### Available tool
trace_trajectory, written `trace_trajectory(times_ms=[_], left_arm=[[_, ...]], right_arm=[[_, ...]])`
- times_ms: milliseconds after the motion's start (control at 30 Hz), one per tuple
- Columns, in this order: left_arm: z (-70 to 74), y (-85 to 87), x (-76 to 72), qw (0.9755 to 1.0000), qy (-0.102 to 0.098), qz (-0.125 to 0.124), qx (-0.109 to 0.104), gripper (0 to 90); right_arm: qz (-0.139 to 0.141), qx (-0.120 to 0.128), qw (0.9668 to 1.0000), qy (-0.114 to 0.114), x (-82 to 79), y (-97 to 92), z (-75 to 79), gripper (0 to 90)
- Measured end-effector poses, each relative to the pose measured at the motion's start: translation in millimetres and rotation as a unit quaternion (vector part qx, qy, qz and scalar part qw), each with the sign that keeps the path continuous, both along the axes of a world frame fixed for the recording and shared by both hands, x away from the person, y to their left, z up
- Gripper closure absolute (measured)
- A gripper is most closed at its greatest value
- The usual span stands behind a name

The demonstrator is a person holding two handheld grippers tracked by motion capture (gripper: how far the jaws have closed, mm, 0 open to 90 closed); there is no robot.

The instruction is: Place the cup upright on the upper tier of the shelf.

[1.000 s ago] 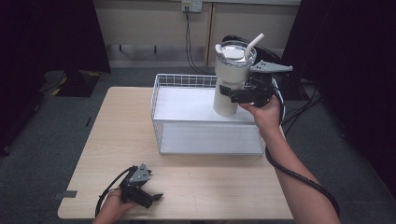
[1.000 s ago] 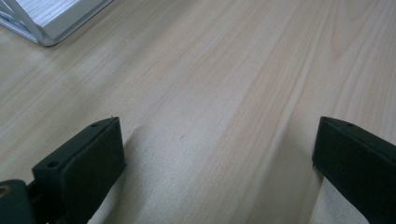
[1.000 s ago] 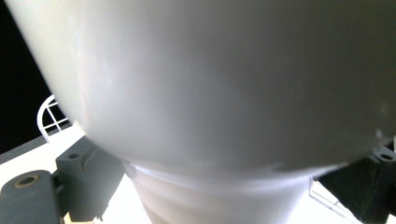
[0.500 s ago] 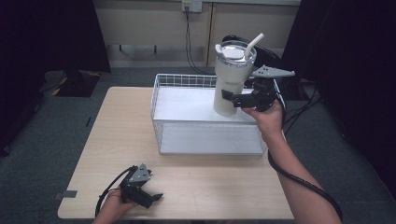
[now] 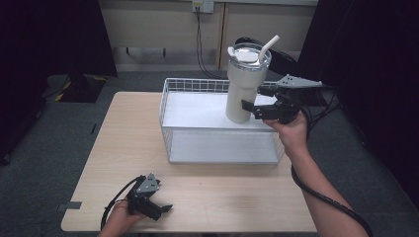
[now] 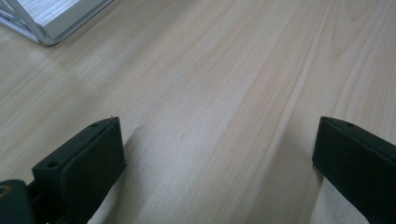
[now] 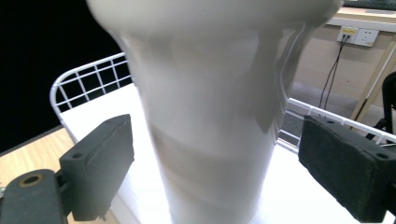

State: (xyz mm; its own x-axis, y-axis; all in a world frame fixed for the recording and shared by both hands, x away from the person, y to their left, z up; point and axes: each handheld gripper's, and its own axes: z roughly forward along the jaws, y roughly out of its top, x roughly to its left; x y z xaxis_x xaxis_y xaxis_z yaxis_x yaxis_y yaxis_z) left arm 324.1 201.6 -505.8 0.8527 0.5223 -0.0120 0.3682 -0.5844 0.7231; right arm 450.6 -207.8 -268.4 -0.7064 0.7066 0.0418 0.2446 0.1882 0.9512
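Observation:
A tall white tumbler (image 5: 244, 89) with a clear lid and a bent straw (image 5: 269, 47) stands upright at the far right of a white wire basket (image 5: 170, 94). My right gripper (image 5: 252, 107) is open at the tumbler's lower body. In the right gripper view the tumbler (image 7: 210, 116) sits between the two jaws of that gripper (image 7: 219, 172) with a gap on each side. My left gripper (image 5: 160, 210) rests near the table's front left edge, open. The left gripper view has bare wood between that gripper's (image 6: 215, 158) jaws.
The wooden table (image 5: 123, 143) has free room left of and in front of the basket, whose corner (image 6: 46, 23) lies ahead of the left gripper. Behind the table are a wall socket (image 5: 203, 6) with a hanging cable, a dark chair (image 5: 291, 61) and black curtains.
The right gripper's jaws have come off the tumbler and the hand has dropped back slightly toward the person. The tumbler stays upright in the basket. The left gripper has not moved.

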Motion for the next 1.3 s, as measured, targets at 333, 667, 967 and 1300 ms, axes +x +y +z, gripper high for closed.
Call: trace_trajectory(times_ms=[333, 667, 967, 1300], left_arm=[[0.0, 0.1, -0.3, 1.0, 0.0, 0.001, -0.001, 1.7], [-0.1, 0.1, -0.4, 1.0, 0.0, 0.001, -0.001, 1.7], [-0.2, 0.0, -0.5, 1.0, 0.001, 0.001, -0.002, 1.7], [0.0, 0.3, -0.3, 1.0, 0.001, 0.0, 0.001, 1.7]], right_arm=[[0.016, -0.002, 0.9999, -0.001, -14.1, -5.7, -5.5, 10.2], [0.038, -0.006, 0.9993, 0.004, -25.3, -4.2, -12.3, 10.2], [0.06, -0.005, 0.9982, 0.006, -34.8, -3.0, -14.2, 10.3], [0.091, -0.015, 0.9956, 0.012, -47.2, 3.1, -21.8, 10.3]])
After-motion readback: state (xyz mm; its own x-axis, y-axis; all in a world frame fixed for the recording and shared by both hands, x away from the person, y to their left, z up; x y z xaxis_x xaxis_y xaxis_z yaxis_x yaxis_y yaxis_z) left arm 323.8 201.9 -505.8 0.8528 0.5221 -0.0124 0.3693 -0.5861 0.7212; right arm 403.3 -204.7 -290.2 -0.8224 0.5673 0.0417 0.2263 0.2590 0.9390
